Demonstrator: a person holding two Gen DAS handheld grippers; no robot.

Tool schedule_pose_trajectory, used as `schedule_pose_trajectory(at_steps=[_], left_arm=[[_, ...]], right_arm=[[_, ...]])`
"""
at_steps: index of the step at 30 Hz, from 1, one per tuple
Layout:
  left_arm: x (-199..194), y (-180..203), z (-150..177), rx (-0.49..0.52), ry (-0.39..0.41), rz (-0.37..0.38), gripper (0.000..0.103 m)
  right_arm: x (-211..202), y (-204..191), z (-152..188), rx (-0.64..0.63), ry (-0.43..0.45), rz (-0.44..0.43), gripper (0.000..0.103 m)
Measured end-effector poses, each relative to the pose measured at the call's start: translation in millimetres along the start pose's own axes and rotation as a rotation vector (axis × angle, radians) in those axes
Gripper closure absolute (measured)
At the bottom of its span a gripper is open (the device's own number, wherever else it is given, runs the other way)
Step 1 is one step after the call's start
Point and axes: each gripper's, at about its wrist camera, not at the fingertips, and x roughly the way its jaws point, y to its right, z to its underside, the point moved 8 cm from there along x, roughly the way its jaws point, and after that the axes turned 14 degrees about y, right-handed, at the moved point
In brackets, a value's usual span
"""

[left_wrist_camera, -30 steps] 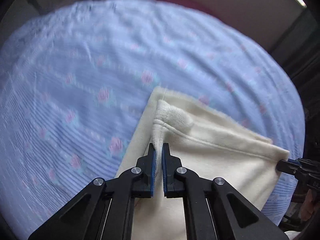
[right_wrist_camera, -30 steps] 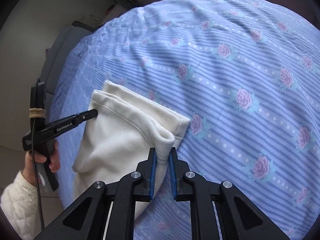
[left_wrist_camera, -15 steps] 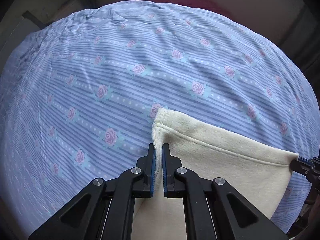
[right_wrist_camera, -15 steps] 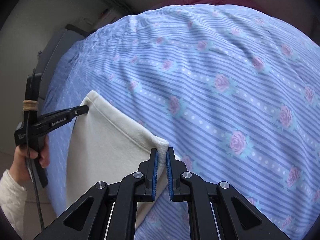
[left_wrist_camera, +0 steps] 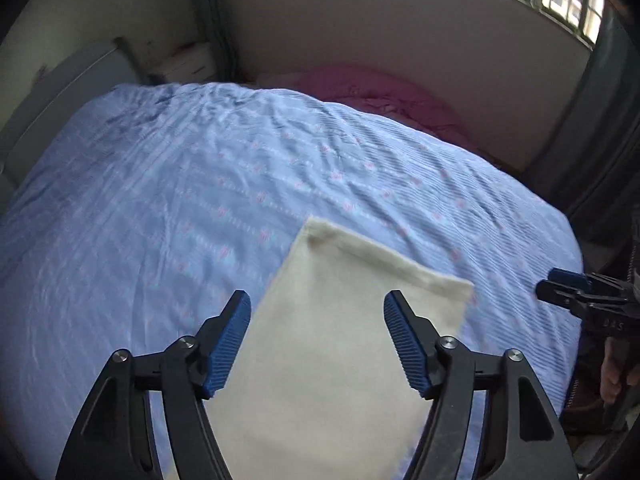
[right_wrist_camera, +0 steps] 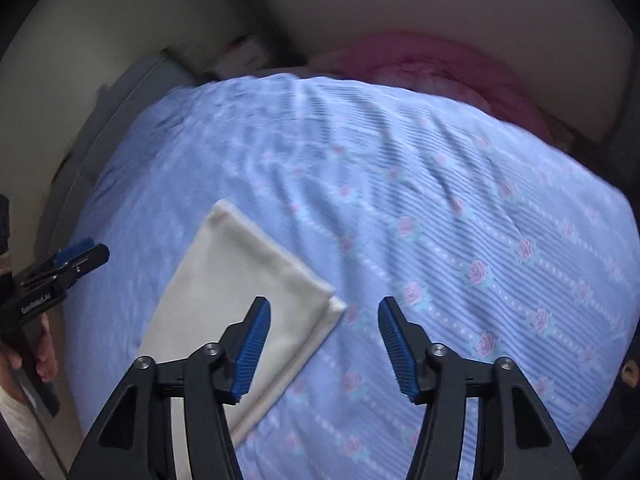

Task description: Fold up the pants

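Folded cream pants (left_wrist_camera: 344, 344) lie flat on the floral bedsheet (left_wrist_camera: 168, 200), below both grippers; left gripper (left_wrist_camera: 318, 338) and right gripper (right_wrist_camera: 324, 344) jaws opening, nothing between them.

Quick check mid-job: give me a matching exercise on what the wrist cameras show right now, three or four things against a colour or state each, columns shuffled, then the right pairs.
Things:
1. folded pants
2. bedsheet
3. left gripper
4. blanket

Descriptions:
A. pink, bunched at the far end of the bed
B. cream, lying flat on the bed
C. jaws opening, nothing between the pads
D. blue stripes with small roses

Pairs: 1-B, 2-D, 3-C, 4-A
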Motion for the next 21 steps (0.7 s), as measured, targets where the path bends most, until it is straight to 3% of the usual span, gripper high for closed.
schedule_pose_trajectory(at_steps=[2,4,8,13,18,21], left_arm=[[-33,-8,21,-0.072,-0.004,-0.028,0.031],[-77,-17,58,-0.168,-0.005,-0.104,0.03],[-159,-32,138,-0.323,-0.038,-0.268,0.03],[-255,-51,230,-0.558,-0.057,-0.414,0.026],[-346,-73,331,-0.771,-0.058,-0.571,0.025],[-388,-84,380,-0.823,-0.056,-0.65,0.022]], right_arm=[[-15,-27,10,-0.084,-0.016,-0.052,0.039],[-32,-61,29,-0.175,-0.05,-0.129,0.035],[-68,-121,82,-0.333,-0.145,-0.295,0.035],[-114,-200,155,-0.488,-0.264,-0.501,0.035],[-158,-272,218,-0.614,-0.331,-0.628,0.035],[-175,-307,253,-0.67,-0.356,-0.671,0.035]])
